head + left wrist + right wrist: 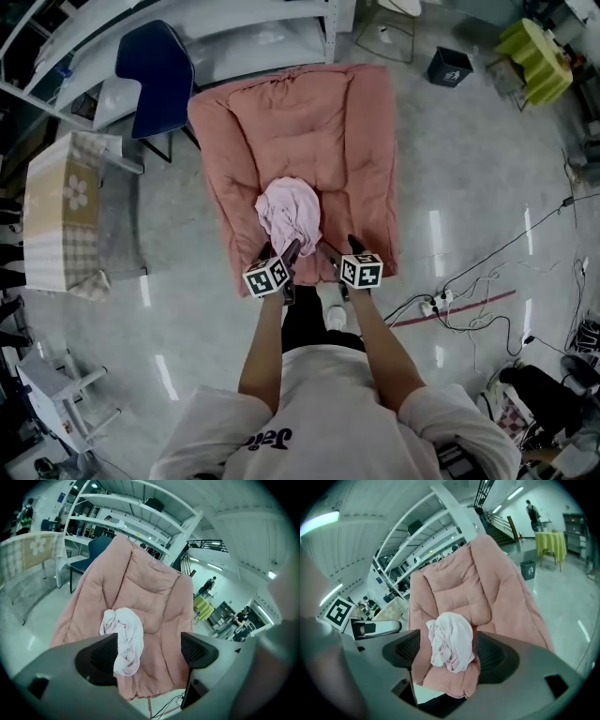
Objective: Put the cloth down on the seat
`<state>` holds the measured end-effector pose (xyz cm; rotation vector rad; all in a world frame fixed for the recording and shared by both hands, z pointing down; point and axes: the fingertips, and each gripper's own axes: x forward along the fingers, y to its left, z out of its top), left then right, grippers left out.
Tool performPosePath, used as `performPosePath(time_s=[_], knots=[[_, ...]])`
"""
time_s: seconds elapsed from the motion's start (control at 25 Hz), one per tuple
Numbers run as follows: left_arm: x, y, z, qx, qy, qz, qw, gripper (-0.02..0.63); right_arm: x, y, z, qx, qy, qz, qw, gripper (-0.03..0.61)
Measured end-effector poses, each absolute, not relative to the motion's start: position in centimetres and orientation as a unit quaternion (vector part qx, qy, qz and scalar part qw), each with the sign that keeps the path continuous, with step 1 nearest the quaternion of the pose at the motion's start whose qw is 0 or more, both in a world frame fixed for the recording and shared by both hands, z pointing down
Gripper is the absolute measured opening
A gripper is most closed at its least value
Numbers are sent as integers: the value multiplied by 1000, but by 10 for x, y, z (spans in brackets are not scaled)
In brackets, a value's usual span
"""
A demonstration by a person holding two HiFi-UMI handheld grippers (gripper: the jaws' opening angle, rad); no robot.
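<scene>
A crumpled pale pink cloth (289,214) lies on the seat of a salmon padded chair (309,122), near its front edge. My left gripper (292,248) hangs just in front of the cloth's near edge, jaws wide apart and empty. My right gripper (349,244) is beside it over the seat's front right, also open. In the left gripper view the cloth (124,639) rests on the chair (140,588) beyond the gripper (149,651). In the right gripper view the cloth (451,641) shows past the open gripper (447,648), lying on the cushion (464,588).
A blue chair (155,75) and metal shelving stand behind the seat to the left. A table with a checked cover (61,211) is at the left. A power strip with cables (436,305) lies on the floor at right. A black bin (450,66) and a yellow table (536,56) are farther back.
</scene>
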<state>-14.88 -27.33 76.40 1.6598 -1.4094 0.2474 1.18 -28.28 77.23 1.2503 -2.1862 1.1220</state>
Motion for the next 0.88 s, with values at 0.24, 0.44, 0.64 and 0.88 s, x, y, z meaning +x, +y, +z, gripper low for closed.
performPosePath(time_s=[0.24, 0.44, 0.64, 0.88], knots=[[-138, -239, 717, 697, -587, 98, 400, 426, 39, -262, 711, 462, -810, 311, 183, 369], [-124, -233, 677, 713, -601, 83, 352, 378, 46, -260, 672, 460, -827, 276, 168, 160], [-110, -228, 623, 737, -606, 67, 291, 225, 46, -253, 625, 461, -843, 233, 147, 158], [-108, -229, 562, 749, -624, 42, 220, 141, 43, -252, 565, 465, -861, 150, 139, 124]])
